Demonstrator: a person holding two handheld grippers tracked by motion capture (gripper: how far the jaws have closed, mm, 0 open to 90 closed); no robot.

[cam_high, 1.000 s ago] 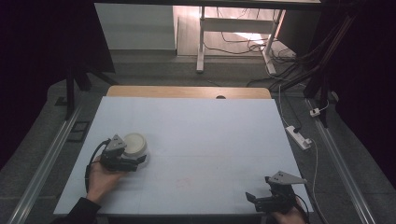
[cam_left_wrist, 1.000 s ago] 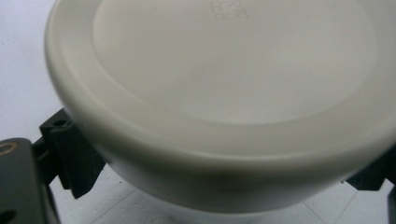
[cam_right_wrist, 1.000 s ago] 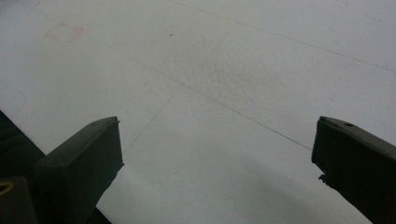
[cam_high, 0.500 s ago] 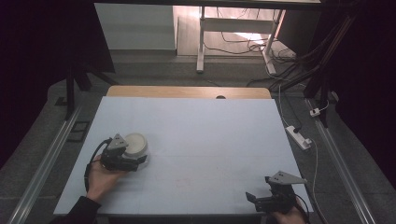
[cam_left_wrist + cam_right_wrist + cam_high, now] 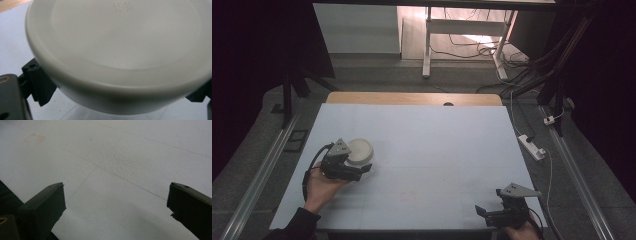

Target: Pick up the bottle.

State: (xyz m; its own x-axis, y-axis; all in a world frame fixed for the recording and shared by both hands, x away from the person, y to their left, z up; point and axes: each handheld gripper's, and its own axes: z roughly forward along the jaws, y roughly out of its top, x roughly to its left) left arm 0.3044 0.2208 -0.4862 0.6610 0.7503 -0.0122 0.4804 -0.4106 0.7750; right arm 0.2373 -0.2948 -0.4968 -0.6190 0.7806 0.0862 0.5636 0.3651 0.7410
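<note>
Left tongs (image 5: 364, 169) sit at the counter's (image 5: 437, 150) left side, jaws spread wide around a white round lid (image 5: 360, 150). In the left gripper view the lid (image 5: 120, 50) sits between both jaws; whether they press on it, I cannot tell. Embossed mark near the lid's top edge, blurred, not readable. Right of it, bare white counter with faint seam lines and a pale reddish smudge (image 5: 35, 138). Right tongs (image 5: 484, 214) at the near right corner, jaws wide apart, holding nothing. White power strip (image 5: 532, 147) on the floor beyond the counter's right edge.
</note>
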